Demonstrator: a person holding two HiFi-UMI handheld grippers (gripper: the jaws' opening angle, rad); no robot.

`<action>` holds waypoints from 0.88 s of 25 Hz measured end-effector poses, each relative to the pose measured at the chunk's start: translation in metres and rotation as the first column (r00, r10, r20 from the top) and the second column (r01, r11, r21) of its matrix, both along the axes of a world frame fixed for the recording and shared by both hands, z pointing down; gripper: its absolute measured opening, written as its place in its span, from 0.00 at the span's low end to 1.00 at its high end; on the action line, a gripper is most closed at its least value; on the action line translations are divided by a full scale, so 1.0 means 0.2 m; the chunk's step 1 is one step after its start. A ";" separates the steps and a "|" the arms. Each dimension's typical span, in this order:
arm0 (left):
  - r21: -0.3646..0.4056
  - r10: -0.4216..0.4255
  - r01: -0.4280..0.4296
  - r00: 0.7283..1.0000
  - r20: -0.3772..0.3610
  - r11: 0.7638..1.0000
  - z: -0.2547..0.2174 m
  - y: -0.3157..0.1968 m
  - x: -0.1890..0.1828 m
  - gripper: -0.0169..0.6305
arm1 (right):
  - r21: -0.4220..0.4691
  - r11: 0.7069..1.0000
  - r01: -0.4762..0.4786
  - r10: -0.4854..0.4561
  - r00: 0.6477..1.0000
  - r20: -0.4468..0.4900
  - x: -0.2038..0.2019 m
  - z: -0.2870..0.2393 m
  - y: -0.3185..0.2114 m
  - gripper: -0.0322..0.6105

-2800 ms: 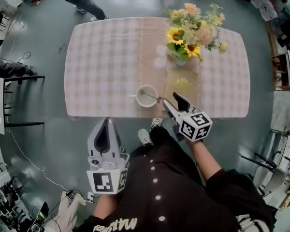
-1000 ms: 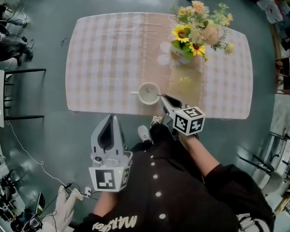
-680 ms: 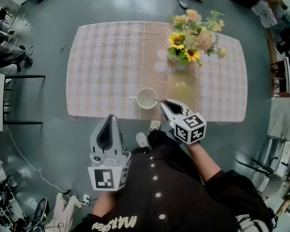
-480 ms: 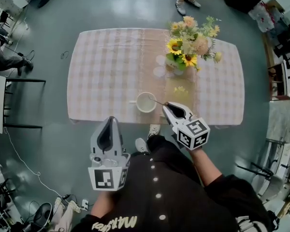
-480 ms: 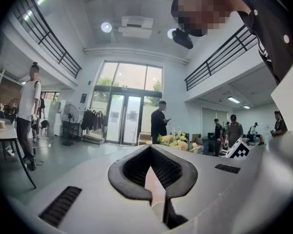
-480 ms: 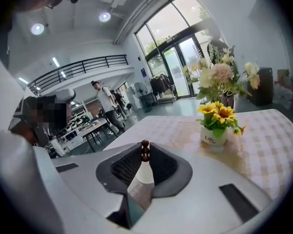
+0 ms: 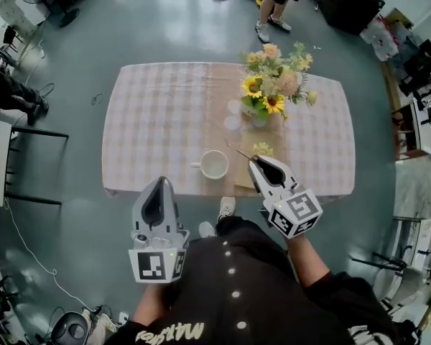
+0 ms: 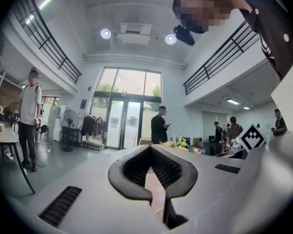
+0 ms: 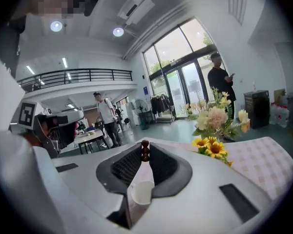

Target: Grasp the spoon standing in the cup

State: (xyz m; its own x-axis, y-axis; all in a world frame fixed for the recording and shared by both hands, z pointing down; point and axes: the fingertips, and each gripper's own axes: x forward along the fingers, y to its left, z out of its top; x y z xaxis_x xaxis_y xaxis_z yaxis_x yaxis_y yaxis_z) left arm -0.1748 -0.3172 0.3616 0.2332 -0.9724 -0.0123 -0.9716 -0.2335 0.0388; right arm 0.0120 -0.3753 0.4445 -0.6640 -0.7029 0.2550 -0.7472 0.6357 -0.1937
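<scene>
**Spoon coming out of the cup:** the right gripper (image 7: 253,161) is clenching the spoon (image 7: 243,154) by the tip of its handle and carrying it above the near edge of the checked table (image 7: 151,113). A second ago the same gripper was sitting low at the rim of the white cup (image 7: 214,164), with the spoon leaning inside. Now the gripper is standing higher and off to the cup's right, and the cup is showing a bare white interior.

In the right gripper view the dark, beaded end of the handle is sitting pinched between the jaw tips. The cup is showing below it, through the gap behind the tips. In the head view the spoon is showing only as a thin sliver running from the jaw tips up and to the left. Its bowl appears to be clear of the cup, though the line is too fine to be certain.

The left gripper (image 7: 158,181) is hanging beside the person, short of the table, its jaws closed together on nothing. A vase of flowers (image 7: 273,85) is standing farther back on the table, well apart from the action.

Judging from this, the grasp is made and holding. What is left is keeping the thin handle from slipping or twisting in the pads.
</scene>
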 end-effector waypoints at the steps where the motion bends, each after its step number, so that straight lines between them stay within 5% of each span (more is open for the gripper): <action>1: 0.008 -0.003 0.003 1.000 0.001 1.000 -0.01 0.00 0.00 0.04 | 0.023 1.000 -0.010 0.010 1.000 0.009 0.01 -0.04 0.00 0.12; 14: 0.054 -0.046 0.044 0.998 0.031 0.998 -0.09 -0.01 -0.10 0.04 | 0.241 0.966 -0.097 0.082 0.994 0.072 0.13 -0.46 0.02 0.12; 22: 0.098 -0.086 0.082 0.995 0.043 0.992 -0.17 -0.02 -0.17 0.04 | 0.379 0.909 -0.176 0.149 0.984 0.100 0.25 -0.68 0.04 0.12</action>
